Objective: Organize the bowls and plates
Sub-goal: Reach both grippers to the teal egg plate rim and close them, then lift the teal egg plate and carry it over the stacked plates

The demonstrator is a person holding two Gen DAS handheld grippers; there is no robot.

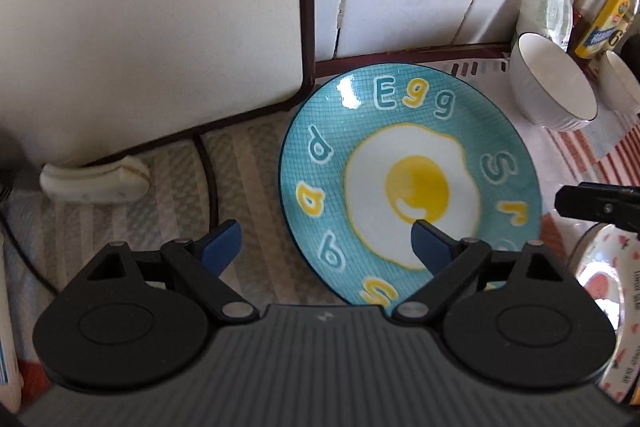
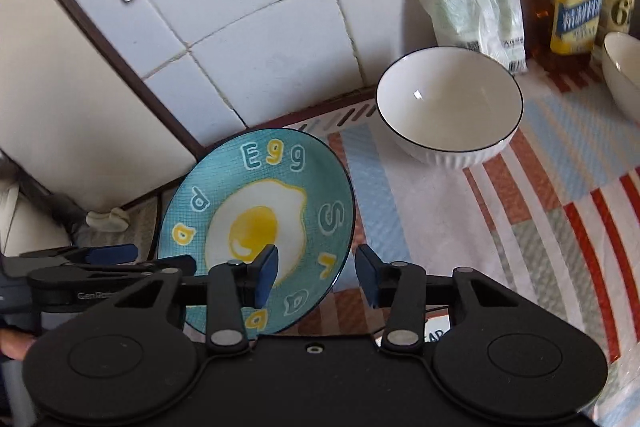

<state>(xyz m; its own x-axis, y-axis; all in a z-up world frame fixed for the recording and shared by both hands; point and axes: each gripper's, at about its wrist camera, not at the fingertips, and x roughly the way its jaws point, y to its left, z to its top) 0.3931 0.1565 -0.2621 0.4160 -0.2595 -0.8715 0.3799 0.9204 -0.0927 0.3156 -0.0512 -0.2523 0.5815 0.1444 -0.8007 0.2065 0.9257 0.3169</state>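
We are holding both grippers with fingers apart astride the egg plate (image 2: 256, 227) on the desk (image 2: 500, 219): left gripper (image 1: 324, 247) at its nine o'clock rim, right gripper (image 2: 316, 275) at four o'clock, gripping nothing

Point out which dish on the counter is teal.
The egg plate, printed with a fried egg and letters. The two bowls are plain white.
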